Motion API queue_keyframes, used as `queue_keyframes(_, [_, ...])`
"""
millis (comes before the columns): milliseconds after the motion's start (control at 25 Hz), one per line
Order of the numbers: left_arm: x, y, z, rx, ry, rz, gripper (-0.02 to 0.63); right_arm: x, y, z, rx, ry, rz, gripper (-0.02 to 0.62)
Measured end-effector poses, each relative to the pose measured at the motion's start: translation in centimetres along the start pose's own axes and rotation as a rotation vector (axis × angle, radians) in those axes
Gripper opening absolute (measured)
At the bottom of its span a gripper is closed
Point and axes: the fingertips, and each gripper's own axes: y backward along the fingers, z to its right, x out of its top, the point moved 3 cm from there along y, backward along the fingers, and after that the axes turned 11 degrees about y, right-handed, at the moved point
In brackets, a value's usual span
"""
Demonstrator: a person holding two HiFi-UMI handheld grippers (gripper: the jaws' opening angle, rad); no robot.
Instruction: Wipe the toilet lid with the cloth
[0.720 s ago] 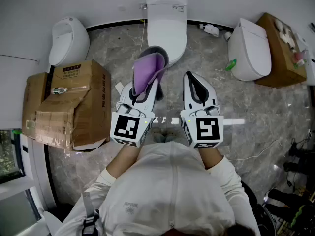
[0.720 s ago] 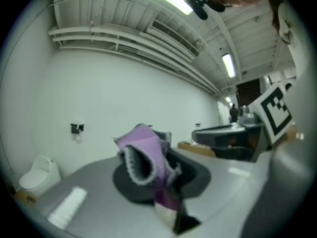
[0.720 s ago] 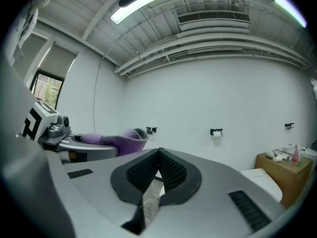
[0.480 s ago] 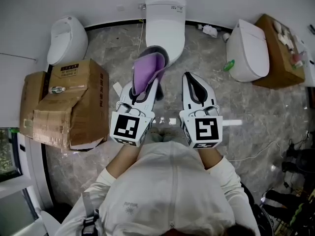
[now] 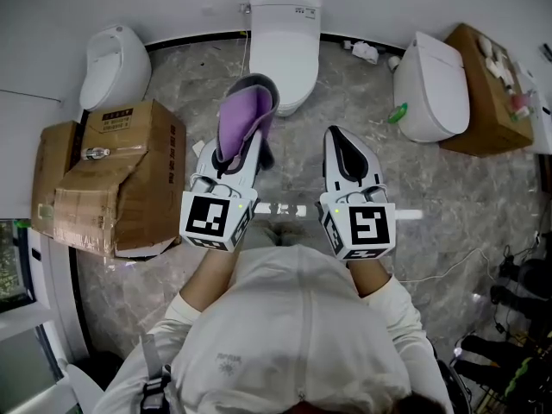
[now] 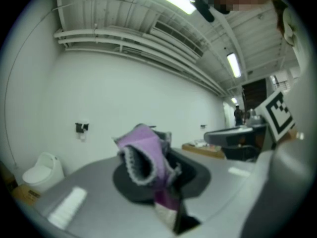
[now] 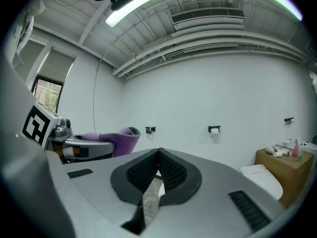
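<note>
- The cloth [image 5: 244, 119] is purple and fuzzy, with a grey fluffy edge. It is folded over and stands up in a floppy bunch.
- The cloth is up in the air, at 11 o'clock from the person and in front of the toilet [image 5: 285, 46]. It is not touching the toilet.
- The left gripper [image 5: 248, 145] pinches the cloth at its bottom end, and the rest sticks out past the tips.
- The right gripper [image 5: 339, 138] is just beside it at 1 o'clock. Its jaws are pressed together at the tips, with nothing between them.
- The toilet is white and stands against the wall at 12 o'clock. Its toilet lid [image 5: 291, 63] is down.
- The cloth hides the near left edge of the toilet.
- The cloth also covers the tips of the left gripper, so its pads cannot be seen from above.
- The person's hands are tucked behind the two marker cubes.
- Two more white toilets sit on the floor, one at 10 o'clock [image 5: 114, 63] and one at 2 o'clock [image 5: 435, 84].
- A small green thing [image 5: 398, 112] lies by the toilet at 2 o'clock. It is too small to tell what it is.
- Brown cardboard boxes [image 5: 129, 175] stand at 9 o'clock. A small thing lies on top of them, but it is hard to make out.
- Another brown box [image 5: 483, 102] is at 2 o'clock, partly cut off by the edge. Small white and pink things [image 5: 509, 72] sit on top of it.
</note>
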Motion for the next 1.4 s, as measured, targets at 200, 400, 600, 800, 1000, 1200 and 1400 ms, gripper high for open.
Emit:
queue_keyframes(200, [-0.2,0.1,0.3,0.029,-0.002,0.004,0.051,-0.7,0.3,0.7,0.017,-0.006,0.002,0.014])
queue_keyframes(400, [-0.1,-0.4,0.3,0.037,-0.001,0.007,0.051,-0.6,-0.2,1.0,0.034,-0.004,0.006,0.014])
queue_keyframes(600, [-0.2,-1.9,-0.6,0.041,0.006,0.008,0.051,-0.9,-2.2,1.5,0.047,0.005,0.003,0.014])
queue_keyframes(800, [0.0,-3.4,-2.8,0.044,0.020,0.018,0.051,-0.4,-4.5,1.7,0.048,0.035,0.000,0.014])
queue_keyframes(1000, [0.0,-6.7,-5.5,0.036,0.033,0.027,0.051,-0.7,-7.6,3.2,0.029,0.068,-0.010,0.014])
queue_keyframes(1200, [-0.3,-11.5,-9.4,0.016,0.044,0.015,0.051,-1.1,-13.6,4.4,0.022,0.075,-0.018,0.014])
queue_keyframes(1400, [-0.1,-17.2,-14.4,-0.010,0.057,-0.020,0.051,-1.1,-20.8,5.7,0.015,0.070,-0.041,0.014])
